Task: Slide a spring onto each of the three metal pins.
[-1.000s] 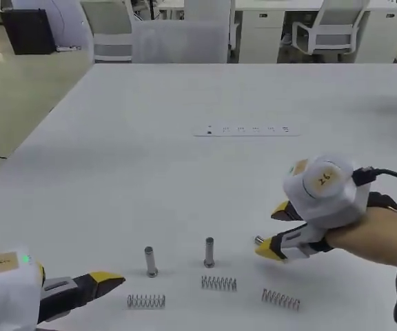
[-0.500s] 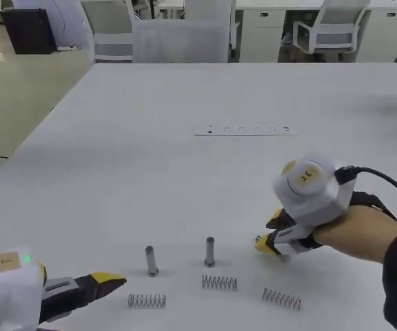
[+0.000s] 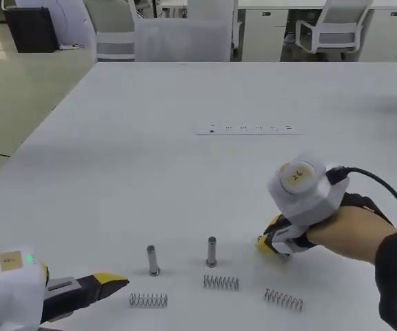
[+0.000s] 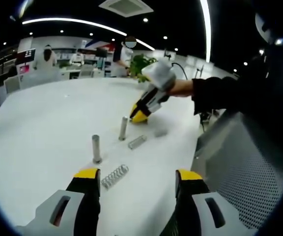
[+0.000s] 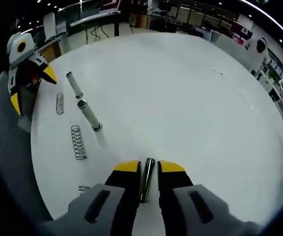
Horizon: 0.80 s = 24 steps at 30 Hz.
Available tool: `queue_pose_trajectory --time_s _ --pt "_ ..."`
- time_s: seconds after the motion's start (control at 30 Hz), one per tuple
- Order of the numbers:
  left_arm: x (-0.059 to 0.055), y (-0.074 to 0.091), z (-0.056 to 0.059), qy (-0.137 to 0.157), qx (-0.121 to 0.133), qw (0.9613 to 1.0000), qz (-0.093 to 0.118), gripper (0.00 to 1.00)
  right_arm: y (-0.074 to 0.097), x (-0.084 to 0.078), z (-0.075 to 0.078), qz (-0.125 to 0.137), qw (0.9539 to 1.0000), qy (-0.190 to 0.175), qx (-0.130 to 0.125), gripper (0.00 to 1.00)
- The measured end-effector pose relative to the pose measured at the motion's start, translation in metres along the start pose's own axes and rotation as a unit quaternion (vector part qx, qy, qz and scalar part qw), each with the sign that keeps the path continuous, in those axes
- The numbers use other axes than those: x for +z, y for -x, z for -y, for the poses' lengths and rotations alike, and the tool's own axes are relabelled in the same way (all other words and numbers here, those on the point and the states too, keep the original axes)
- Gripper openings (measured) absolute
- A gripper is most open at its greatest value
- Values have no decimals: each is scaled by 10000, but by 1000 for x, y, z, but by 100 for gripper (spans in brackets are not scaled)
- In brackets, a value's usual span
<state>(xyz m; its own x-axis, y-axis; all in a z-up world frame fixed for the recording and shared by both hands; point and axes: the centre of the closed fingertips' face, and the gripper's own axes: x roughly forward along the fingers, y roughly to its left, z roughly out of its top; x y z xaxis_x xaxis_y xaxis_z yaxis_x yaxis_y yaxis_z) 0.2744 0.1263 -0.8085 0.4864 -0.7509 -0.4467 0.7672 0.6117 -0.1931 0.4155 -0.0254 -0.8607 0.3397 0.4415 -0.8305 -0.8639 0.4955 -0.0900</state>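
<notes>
Meanwhile the right claw is squeezed almost closed on a metal pin, which lies lengthwise between its yellow tips close above the white table. Off to that claw's left stand a second pin and a third pin, each upright, with three springs lying loose beside them: a nearest spring, a middle spring and a farthest spring. The left claw gapes wide and empty, with the farthest spring lying just ahead of its tips.
</notes>
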Motion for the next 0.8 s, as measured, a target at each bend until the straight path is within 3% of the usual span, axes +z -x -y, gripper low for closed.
queue_pose_trajectory --time_s 0.8 --pt "0 0 0 7 2 10000 -11 55 0 -3 -1 -6 9982 -599 68 5"
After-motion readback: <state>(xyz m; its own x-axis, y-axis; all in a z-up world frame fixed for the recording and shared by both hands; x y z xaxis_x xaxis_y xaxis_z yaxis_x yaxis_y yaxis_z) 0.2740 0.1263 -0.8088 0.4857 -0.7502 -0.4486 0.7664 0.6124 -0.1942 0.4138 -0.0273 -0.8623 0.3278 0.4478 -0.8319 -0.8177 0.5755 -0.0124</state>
